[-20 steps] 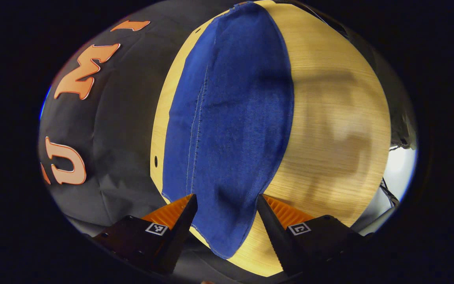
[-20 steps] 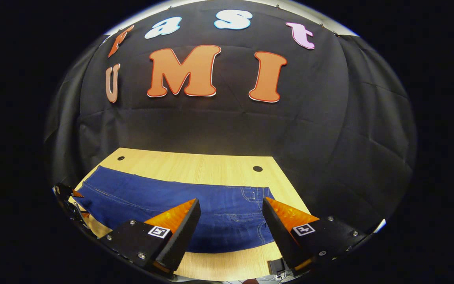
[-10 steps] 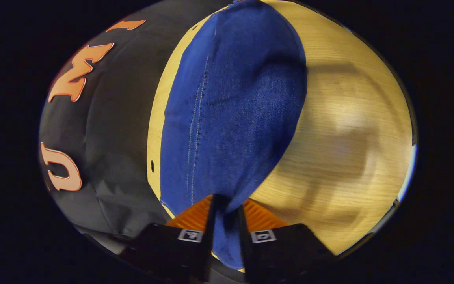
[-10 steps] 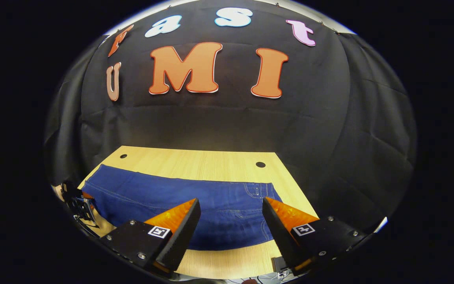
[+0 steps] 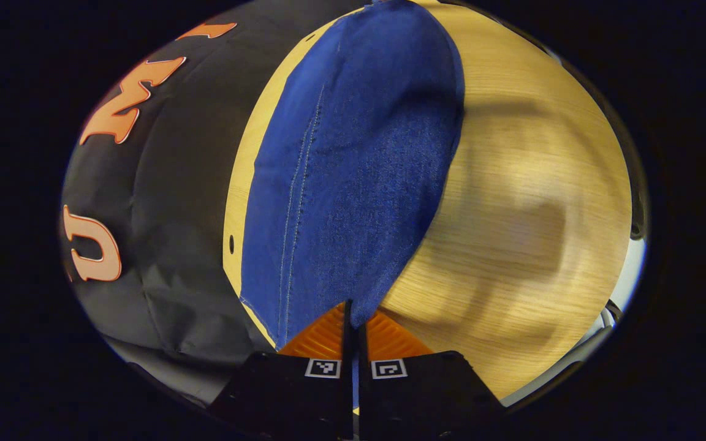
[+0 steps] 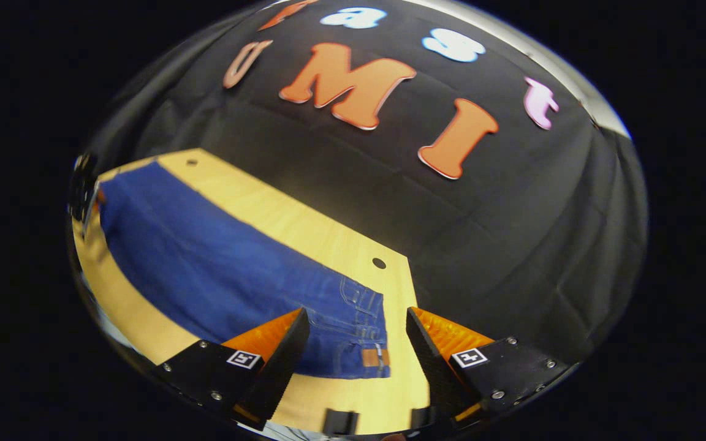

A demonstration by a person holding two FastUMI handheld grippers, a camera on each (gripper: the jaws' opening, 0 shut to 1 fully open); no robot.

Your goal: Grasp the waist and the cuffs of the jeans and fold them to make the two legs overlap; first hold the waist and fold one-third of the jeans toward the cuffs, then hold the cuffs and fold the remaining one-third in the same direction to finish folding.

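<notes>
We find the jeans (image 5: 353,165) lying flat along a wooden table (image 5: 531,202), dark blue denim with a pale stitched seam running the length of the leg. In the left gripper view the leg runs away from the camera, close to the table's far edge by the black cloth wall (image 5: 169,202), with a thin strip of bare wood between them. The left gripper (image 5: 354,321) has its two fingers drawn almost together on the cuff end, and a fold of denim stands pinched between them. To the right of the jeans the table lies bare and wide, crossed by soft shadows.

In the right gripper view the waist end (image 6: 365,331) lies near the table's right-hand edge; we make out belt loops, a pocket and a small brown patch. The right gripper (image 6: 358,346) hangs above the waist with its fingers spread wide, nothing between them. It appears clear of the cloth, though the angle leaves that uncertain. A strip of bare wood runs along the near edge.
</notes>
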